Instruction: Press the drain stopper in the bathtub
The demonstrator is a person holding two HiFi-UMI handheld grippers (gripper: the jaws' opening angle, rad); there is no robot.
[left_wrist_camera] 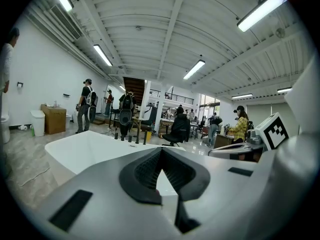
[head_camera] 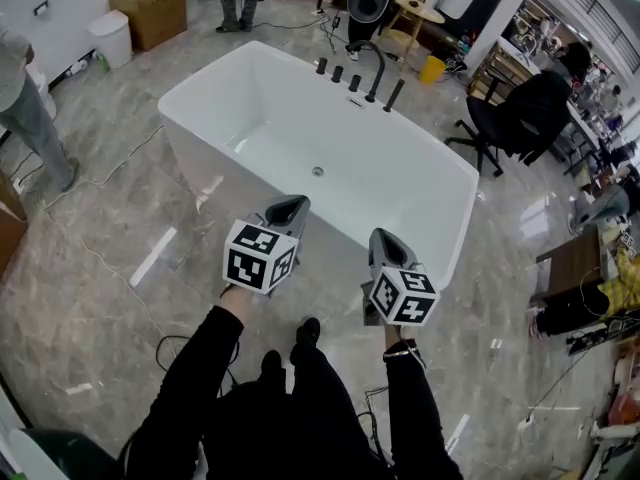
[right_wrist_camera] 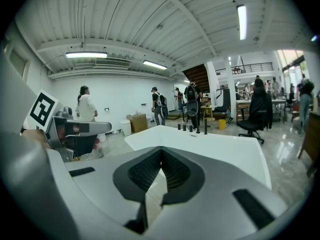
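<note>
A white freestanding bathtub point(head_camera: 420, 153) stands on the grey marble floor, and its small round metal drain stopper point(head_camera: 317, 172) sits in the middle of the basin floor. Black taps point(head_camera: 352, 80) line the far rim. My left gripper point(head_camera: 292, 206) hovers shut over the near rim, nothing between its jaws. My right gripper point(head_camera: 384, 242) is held outside the near wall, also shut and empty. In the left gripper view the jaws point(left_wrist_camera: 161, 151) meet at their tips with the tub point(left_wrist_camera: 85, 146) beyond; the right gripper view shows the same closed jaws point(right_wrist_camera: 161, 151) and the tub point(right_wrist_camera: 215, 146).
A black office chair point(head_camera: 510, 118) stands right of the tub. A white bin point(head_camera: 110, 38) and a cardboard box point(head_camera: 150, 10) sit at the far left. A person's leg point(head_camera: 40, 133) is at the left edge. Cables point(head_camera: 100, 258) trail over the floor near my feet.
</note>
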